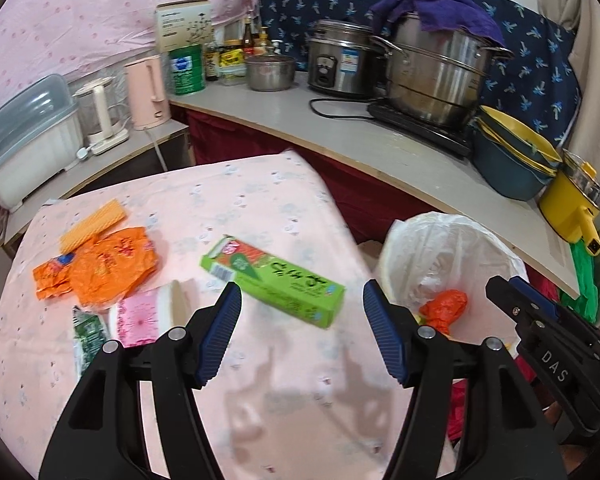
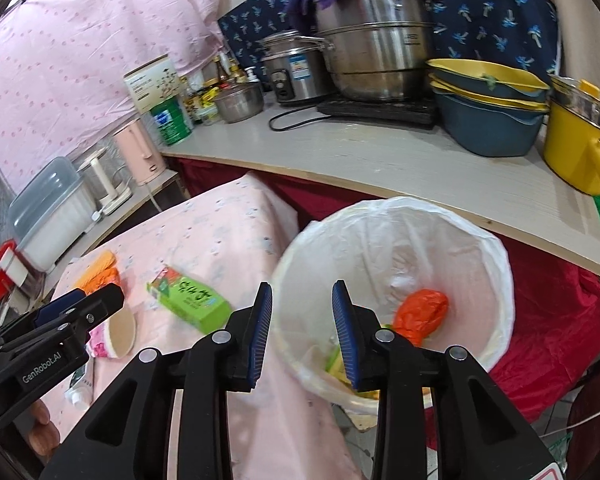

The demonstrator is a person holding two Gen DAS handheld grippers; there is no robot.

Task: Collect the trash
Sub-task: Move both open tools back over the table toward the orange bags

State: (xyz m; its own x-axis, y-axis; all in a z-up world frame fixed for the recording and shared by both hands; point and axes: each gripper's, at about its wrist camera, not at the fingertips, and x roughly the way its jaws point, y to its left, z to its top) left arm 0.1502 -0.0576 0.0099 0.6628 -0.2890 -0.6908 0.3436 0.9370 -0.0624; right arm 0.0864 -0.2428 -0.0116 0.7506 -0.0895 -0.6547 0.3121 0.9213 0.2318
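Left tool (image 1: 300, 300) released, tilted down over green box (image 1: 274, 280); right tool (image 2: 302, 300) released above bin (image 2: 500, 264)

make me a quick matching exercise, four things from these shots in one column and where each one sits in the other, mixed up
Things:
1. green box
2. orange crumpled wrapper
3. purple cloth
4. paper cup

Places:
A. draped over the big steel pot
B. on its side on the pink tablecloth, near the left gripper
C. inside the white-lined bin
D. flat in the middle of the tablecloth

Pairs: 1-D, 2-C, 3-A, 4-B

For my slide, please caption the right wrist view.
Empty right gripper above lined bin holding orange wrapper.
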